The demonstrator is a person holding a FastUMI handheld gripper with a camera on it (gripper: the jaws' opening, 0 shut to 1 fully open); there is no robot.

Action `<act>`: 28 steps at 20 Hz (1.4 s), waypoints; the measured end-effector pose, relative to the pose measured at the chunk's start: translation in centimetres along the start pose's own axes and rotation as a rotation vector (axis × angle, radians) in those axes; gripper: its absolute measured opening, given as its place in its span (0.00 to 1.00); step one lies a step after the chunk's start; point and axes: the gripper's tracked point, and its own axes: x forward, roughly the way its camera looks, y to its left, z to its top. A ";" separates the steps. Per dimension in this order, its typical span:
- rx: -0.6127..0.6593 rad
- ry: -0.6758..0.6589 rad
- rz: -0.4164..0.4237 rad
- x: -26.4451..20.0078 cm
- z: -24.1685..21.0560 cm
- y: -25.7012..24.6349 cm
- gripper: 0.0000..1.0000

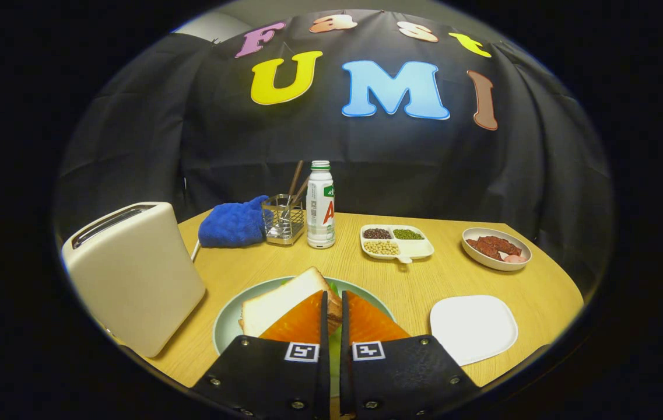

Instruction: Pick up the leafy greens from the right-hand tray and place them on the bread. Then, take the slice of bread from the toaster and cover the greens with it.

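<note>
At the left stands a cream boxy toaster (pixel 133 274) on the wooden tabletop (pixel 459 280). Lower centre, the fingers (pixel 334 303) are nearly closed, gripping a white bread slice (pixel 279 300) over leafy greens (pixel 334 287) on a pale green round plate (pixel 227 326). Lower right lies a white square tray (pixel 474 328).

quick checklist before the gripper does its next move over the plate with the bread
1. Gripper fingers nearly closed over the plate, only a thin gap; whether they pinch anything: cannot tell.
2. Bread slice lying on the green plate: ok.
3. Leafy greens under the bread, a green edge peeking out: ok, though the amount is hidden.
4. White tray right of the fingers holds no greens: ok.
5. Toaster slot holds no visible slice: ok.
6. Bread squarely covering the greens: cannot tell.
</note>
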 end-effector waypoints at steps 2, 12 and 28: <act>-0.008 0.022 -0.046 0.0 -0.6 -1.1 0.07; -0.016 -0.113 -0.108 -2.9 1.7 -5.2 0.10; -0.045 -0.271 -0.073 -11.9 2.2 -23.6 0.10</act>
